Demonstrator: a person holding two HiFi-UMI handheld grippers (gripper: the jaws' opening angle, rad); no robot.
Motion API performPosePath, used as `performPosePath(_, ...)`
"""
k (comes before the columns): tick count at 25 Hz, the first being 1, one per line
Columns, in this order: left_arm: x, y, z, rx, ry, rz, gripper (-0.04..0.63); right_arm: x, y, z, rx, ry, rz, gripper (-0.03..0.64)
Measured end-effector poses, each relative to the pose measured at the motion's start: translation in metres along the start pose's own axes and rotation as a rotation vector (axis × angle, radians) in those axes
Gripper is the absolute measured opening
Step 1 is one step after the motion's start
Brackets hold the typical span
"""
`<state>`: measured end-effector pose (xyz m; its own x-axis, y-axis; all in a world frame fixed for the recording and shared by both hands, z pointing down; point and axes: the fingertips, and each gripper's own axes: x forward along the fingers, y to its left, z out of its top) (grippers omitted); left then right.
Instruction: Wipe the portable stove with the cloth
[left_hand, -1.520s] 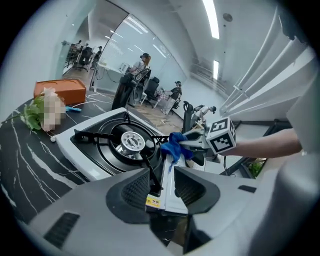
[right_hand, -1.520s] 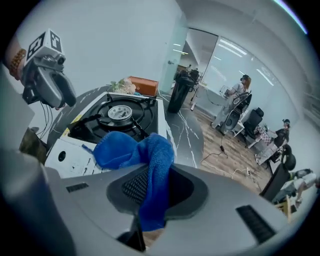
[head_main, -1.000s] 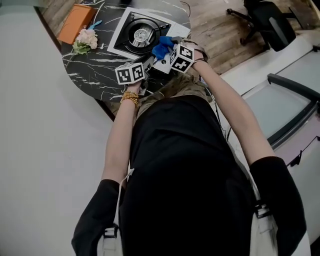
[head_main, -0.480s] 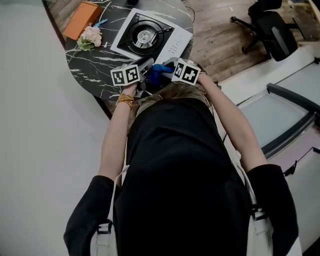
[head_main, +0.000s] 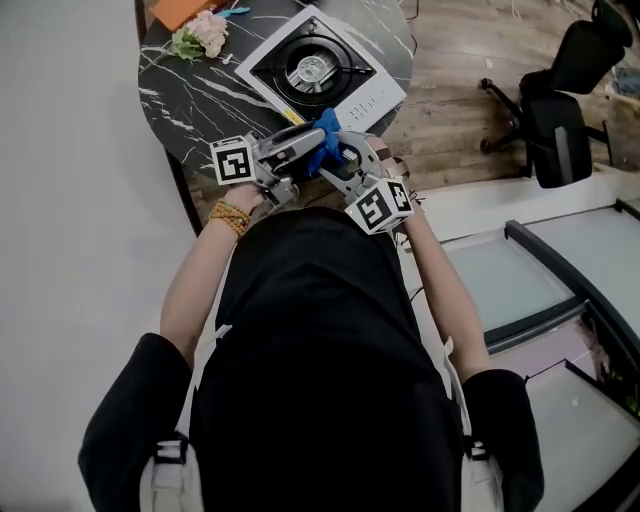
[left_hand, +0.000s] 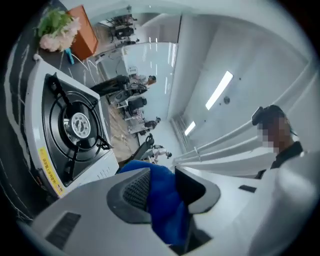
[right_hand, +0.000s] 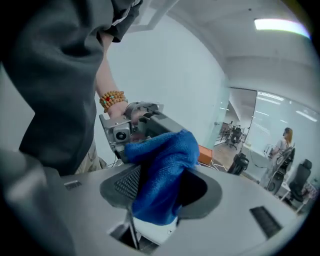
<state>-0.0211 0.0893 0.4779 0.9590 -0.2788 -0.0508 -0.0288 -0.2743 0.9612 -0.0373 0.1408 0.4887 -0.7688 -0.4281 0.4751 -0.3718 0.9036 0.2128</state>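
Note:
The blue cloth hangs in the air between my two grippers, just in front of the table's near edge. My left gripper comes in from the left. Its jaws have just opened a little further, and the cloth fills the gap and touches both pads. My right gripper faces it from the right. Its jaws have just opened wide, with the cloth lying loosely between them. The white portable stove with its black burner stands beyond them on the table. It also shows at the left of the left gripper view as the stove.
The stove stands on a round black marble table. A small bunch of flowers and an orange object lie at its far side. A black office chair stands on the wooden floor to the right. A glass-topped unit is at my right side.
Both grippers have lifted away from the stove's near corner and drawn back towards my body with the cloth. They now meet at the cloth, and the right gripper's jaws have opened.

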Motion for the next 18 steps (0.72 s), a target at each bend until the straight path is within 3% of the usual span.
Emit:
performPosePath(3,-0.003,-0.004,0.008,-0.141,-0.099,-0.125,0.098,-0.006,-0.010,0.008,0.119,-0.094,0.019,0.178)
performPosePath(6,-0.001,-0.024,0.004,-0.202,-0.054,-0.290,0.091,-0.017,-0.029,0.023,0.386,-0.273,0.027,0.202)
performPosePath(8,0.006,-0.029,0.001,-0.216,-0.022,-0.334,0.089,-0.020,-0.039,0.023,0.465,-0.302,0.026,0.156)
performPosePath(9,0.008,-0.025,0.003,-0.213,-0.032,-0.320,0.089,-0.019,-0.043,0.015,0.470,-0.290,0.030,0.116)
performPosePath(10,0.007,-0.015,0.007,-0.186,-0.055,-0.264,0.089,-0.018,-0.049,0.003,0.467,-0.265,0.038,0.079)
performPosePath(11,0.003,0.002,0.012,-0.132,-0.089,-0.158,0.107,-0.016,-0.061,-0.012,0.466,-0.233,0.040,0.066)
performPosePath(14,-0.047,0.074,0.037,0.057,-0.239,0.363,0.134,-0.008,-0.136,-0.067,0.484,-0.120,-0.028,0.064)
performPosePath(16,-0.095,0.118,0.045,0.065,-0.324,0.684,0.152,0.006,-0.198,-0.094,0.504,-0.062,-0.075,0.064)
performPosePath(17,-0.111,0.135,0.045,0.028,-0.349,0.769,0.160,0.017,-0.226,-0.103,0.525,-0.045,-0.084,0.064)
performPosePath(18,-0.118,0.148,0.044,-0.019,-0.357,0.805,0.189,0.030,-0.251,-0.111,0.557,-0.029,-0.078,0.064)
